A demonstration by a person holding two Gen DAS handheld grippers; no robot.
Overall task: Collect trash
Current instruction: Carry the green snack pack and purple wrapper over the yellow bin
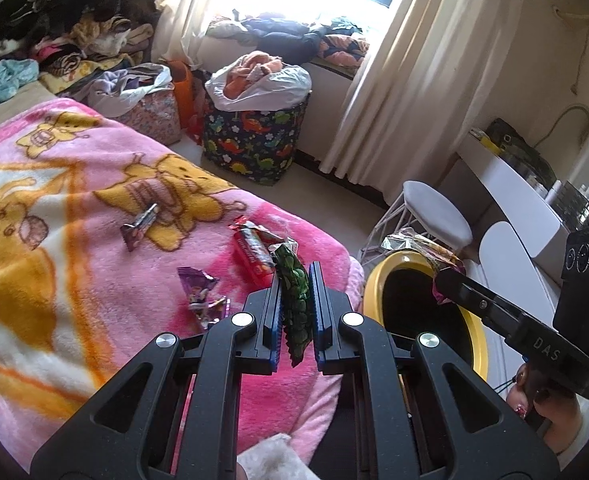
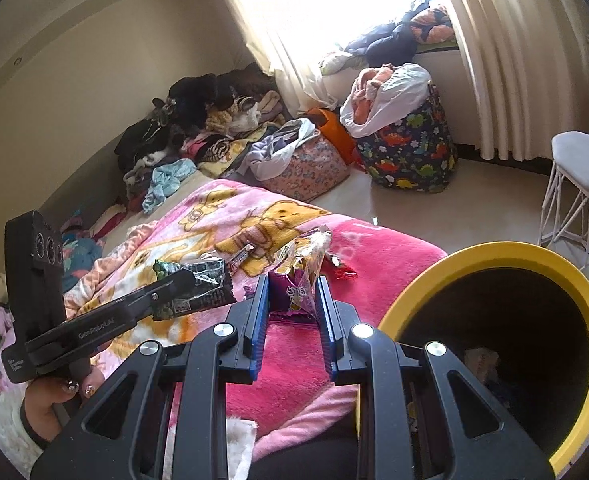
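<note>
My left gripper (image 1: 296, 280) is shut on a green snack wrapper (image 1: 294, 300), held above the pink blanket (image 1: 74, 240); it also shows in the right wrist view (image 2: 198, 286). My right gripper (image 2: 292, 292) is shut on a purple and clear snack wrapper (image 2: 300, 276), held left of the yellow-rimmed bin (image 2: 574, 280). In the left wrist view the right gripper (image 1: 440, 284) holds its wrapper (image 1: 426, 248) over the bin's rim (image 1: 478, 340). On the blanket lie a red wrapper (image 1: 252, 254), a purple wrapper (image 1: 202, 296) and a small silver wrapper (image 1: 142, 224).
A dinosaur-print laundry basket (image 1: 254, 140) and a floral bag (image 1: 150, 112) full of clothes stand on the floor past the bed. Clothes are piled at the bed's far end (image 1: 54, 32). A white wire stool (image 1: 434, 212) and a white desk (image 1: 514, 188) stand beside the bin.
</note>
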